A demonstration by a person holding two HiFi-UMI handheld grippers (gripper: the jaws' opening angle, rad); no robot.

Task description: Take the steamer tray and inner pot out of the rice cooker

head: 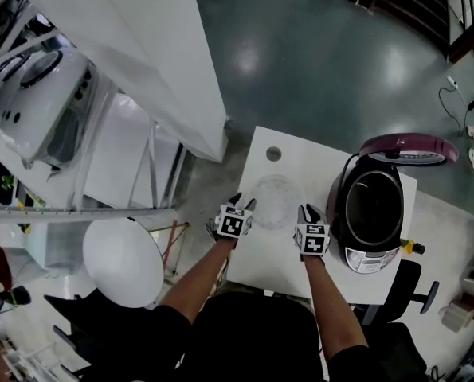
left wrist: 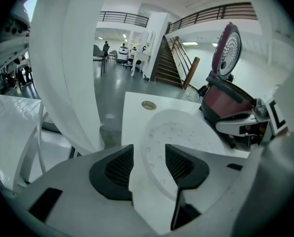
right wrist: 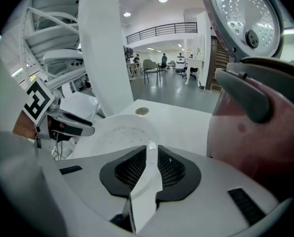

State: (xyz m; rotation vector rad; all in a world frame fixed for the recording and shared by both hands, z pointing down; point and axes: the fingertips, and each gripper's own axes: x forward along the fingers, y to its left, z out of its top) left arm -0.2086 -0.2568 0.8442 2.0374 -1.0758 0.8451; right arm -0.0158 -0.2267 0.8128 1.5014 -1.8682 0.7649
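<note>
Steamer tray (head: 276, 201) sits on the white table (head: 260, 269) just left of the open rice cooker (head: 370, 249), with the inner pot (head: 374, 205) still in the cooker. Right gripper (right wrist: 152, 154): jaws narrow, pads pinching the tray's right rim. Left gripper (left wrist: 149, 157): jaws wide, tray's left rim between them, pads clear of it.

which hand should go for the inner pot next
Right, probably: the right tool sits beside the open rice cooker holding the pot, though it grips the steamer tray rim. The left tool is open but across the tray.
</note>
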